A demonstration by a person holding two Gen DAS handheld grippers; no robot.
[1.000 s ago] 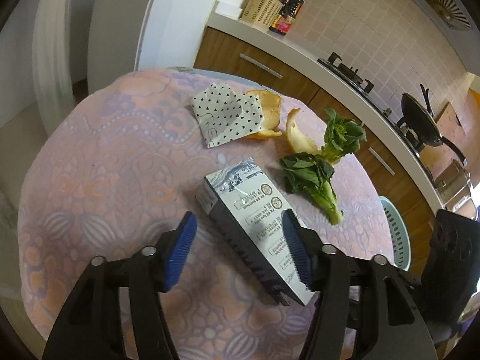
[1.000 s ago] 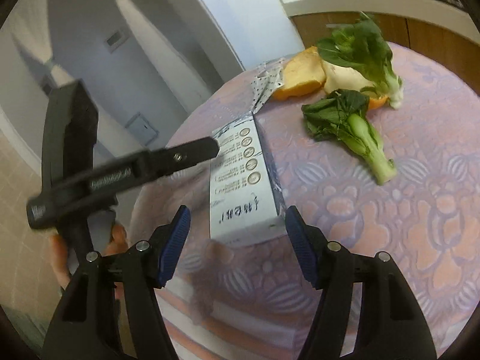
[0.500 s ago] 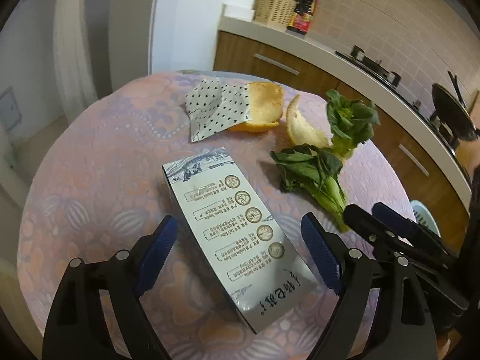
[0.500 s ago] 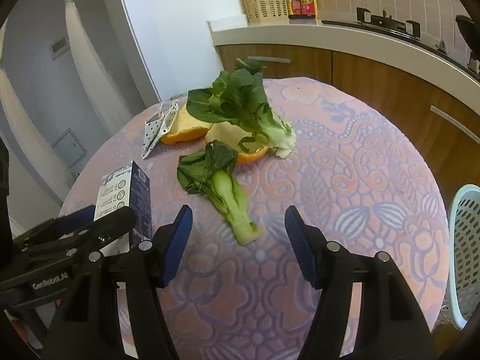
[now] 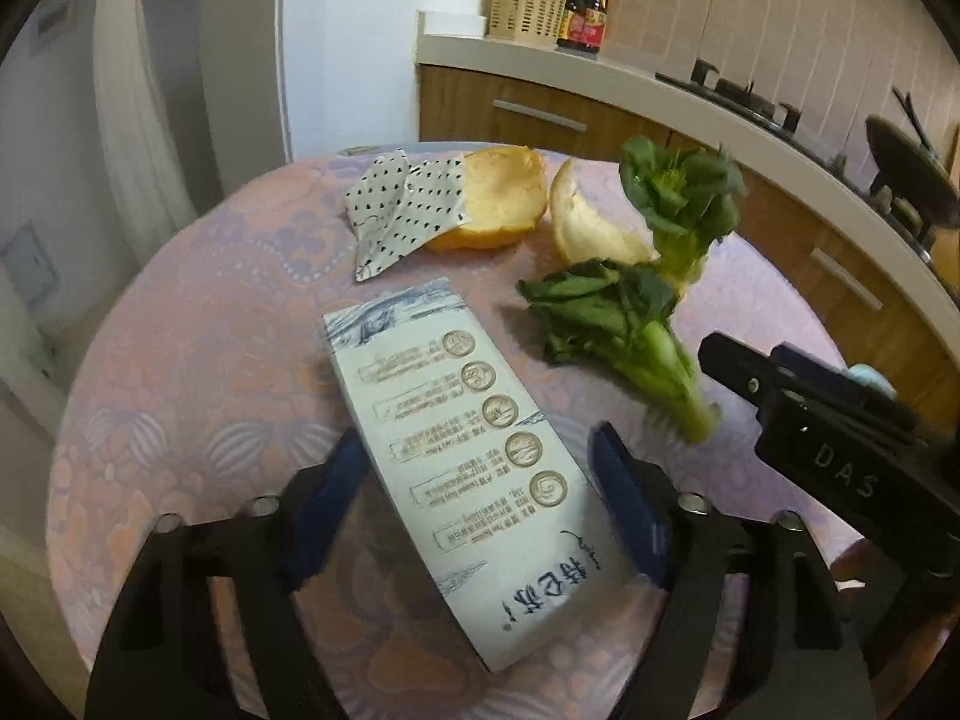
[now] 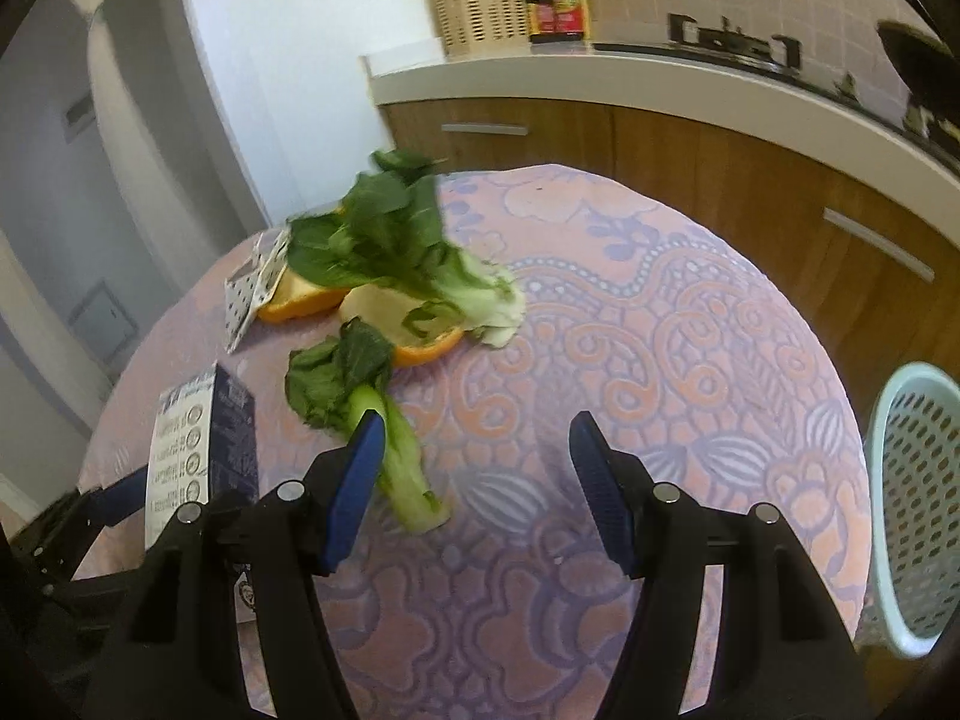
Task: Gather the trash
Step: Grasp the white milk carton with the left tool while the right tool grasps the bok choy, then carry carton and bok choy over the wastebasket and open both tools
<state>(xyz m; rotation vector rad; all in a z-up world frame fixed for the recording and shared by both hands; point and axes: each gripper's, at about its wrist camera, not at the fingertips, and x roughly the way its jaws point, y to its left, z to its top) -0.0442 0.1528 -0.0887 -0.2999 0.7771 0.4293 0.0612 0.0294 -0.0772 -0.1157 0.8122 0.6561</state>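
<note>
The left gripper [image 5: 480, 498] straddles the milk carton [image 5: 462, 450], jaws apart, not yet clamped; the right gripper [image 6: 474, 480] hangs apart and empty. All trash remains on the table [image 6: 690, 360]: 2 greens [image 6: 366, 420], 2 orange peels [image 5: 498, 198] and a dotted wrapper [image 5: 402, 210] at 12 o'clock, the basket [image 6: 918, 498] at 3 o'clock.

One carton [image 5: 468, 468]; two greens [image 5: 630, 336] (bok choy); two peels [image 5: 498, 198]; one wrapper [image 5: 402, 216]; one basket [image 6: 918, 504].

My left wrist camera looks down close over the carton [image 5: 474, 468], facing the kitchen counter [image 5: 600, 69]; my right wrist camera sits further right, low over the table [image 6: 690, 360], facing the same counter. Both share carton, greens [image 5: 624, 330] and peels [image 5: 498, 198]
</note>
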